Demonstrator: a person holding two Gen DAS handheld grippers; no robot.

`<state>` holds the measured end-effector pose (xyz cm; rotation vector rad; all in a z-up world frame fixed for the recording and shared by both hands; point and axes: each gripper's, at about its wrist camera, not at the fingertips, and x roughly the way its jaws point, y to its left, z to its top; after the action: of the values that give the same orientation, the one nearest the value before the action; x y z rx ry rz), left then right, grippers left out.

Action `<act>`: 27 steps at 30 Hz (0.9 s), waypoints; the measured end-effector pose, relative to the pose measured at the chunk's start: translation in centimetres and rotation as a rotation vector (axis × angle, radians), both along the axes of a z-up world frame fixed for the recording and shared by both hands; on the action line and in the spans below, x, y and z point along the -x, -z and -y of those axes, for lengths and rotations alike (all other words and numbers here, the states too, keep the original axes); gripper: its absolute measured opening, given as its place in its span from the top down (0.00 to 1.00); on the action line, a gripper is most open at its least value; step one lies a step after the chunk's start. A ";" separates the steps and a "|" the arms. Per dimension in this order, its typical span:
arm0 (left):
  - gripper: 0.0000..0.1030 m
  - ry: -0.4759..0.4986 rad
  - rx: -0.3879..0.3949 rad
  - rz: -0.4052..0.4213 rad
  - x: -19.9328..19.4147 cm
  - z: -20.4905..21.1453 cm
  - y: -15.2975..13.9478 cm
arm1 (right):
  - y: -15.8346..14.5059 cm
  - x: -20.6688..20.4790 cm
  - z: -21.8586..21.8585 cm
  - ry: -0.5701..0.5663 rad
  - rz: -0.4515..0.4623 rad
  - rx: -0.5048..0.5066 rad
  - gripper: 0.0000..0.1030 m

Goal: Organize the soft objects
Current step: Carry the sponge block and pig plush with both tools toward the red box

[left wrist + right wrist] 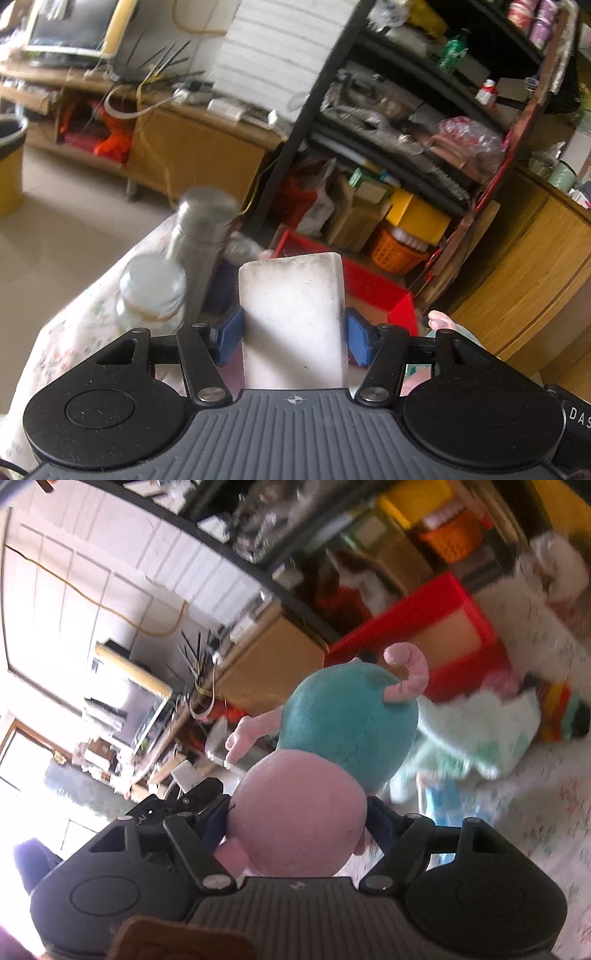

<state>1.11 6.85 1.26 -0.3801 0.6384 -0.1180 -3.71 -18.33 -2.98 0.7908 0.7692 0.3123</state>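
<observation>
My left gripper is shut on a white sponge block, held upright above the floral-cloth table, with the blue pads pressing its sides. My right gripper is shut on a pink and teal plush toy, gripped at its pink head, its teal body and curled pink tail pointing away. A red box stands just beyond the sponge; it also shows in the right wrist view. A white-green soft cloth and a striped soft item lie on the table.
A steel flask and a clear jar stand left of the sponge. A black shelf rack full of clutter stands behind the red box. A wooden desk and a yellow bin are at left.
</observation>
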 end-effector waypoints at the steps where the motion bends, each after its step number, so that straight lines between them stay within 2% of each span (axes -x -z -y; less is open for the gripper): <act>1: 0.43 0.002 -0.006 0.014 -0.1 0.4 -0.2 | -0.4 0.0 0.2 0.008 0.012 0.002 0.53; 8: 0.43 0.016 -0.012 0.069 -1.9 2.6 -1.7 | -2.7 -1.1 1.4 0.067 0.095 0.031 0.53; 20: 0.43 0.031 -0.028 0.126 -6.1 5.5 -2.9 | -4.1 -4.5 2.9 0.156 0.169 0.109 0.53; 27: 0.43 0.044 -0.065 0.177 -7.9 7.4 -3.4 | -4.6 -6.8 3.7 0.199 0.198 0.150 0.53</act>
<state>8.98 -0.58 4.61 -0.2891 0.4751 -0.1700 3.12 -22.00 1.61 0.6768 0.5167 0.1494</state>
